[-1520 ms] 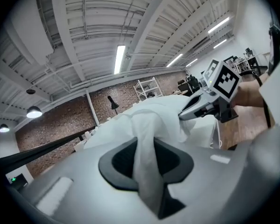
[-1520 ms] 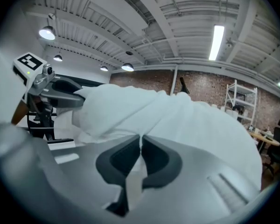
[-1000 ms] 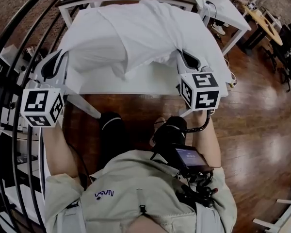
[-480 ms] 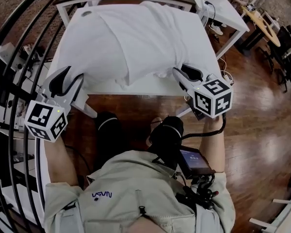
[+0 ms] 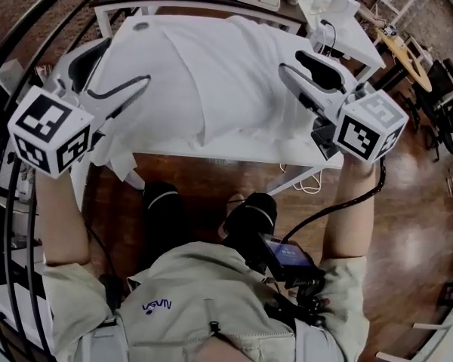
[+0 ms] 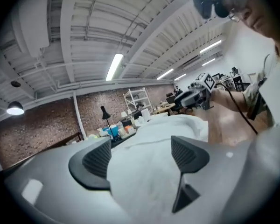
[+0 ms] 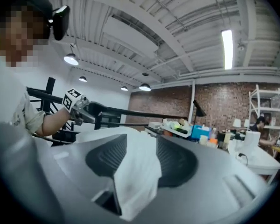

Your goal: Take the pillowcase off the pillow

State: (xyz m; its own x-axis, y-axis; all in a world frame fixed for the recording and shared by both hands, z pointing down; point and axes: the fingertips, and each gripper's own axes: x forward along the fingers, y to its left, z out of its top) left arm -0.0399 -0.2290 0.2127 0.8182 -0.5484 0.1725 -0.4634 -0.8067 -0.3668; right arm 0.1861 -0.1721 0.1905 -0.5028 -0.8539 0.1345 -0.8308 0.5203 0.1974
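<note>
Pillowcase (image 5: 211, 59) on counter (image 5: 241, 149). Left hand-held gripper (image 5: 127, 60) (9 o'clock), right hand-held gripper (image 5: 290, 60) (3 o'clock): jaws just opened, cloth loose between. Likely regrasping; next, re-pinch and pull.

Brick walls (image 6: 37, 129) closed in a workshop lit by ceiling tube lights (image 6: 113, 66), with a glossy wooden floor (image 5: 408, 202), a white table (image 5: 234, 159), white shelving (image 6: 137, 99) (contents too small to tell) and a curved black railing (image 5: 7, 66).
</note>
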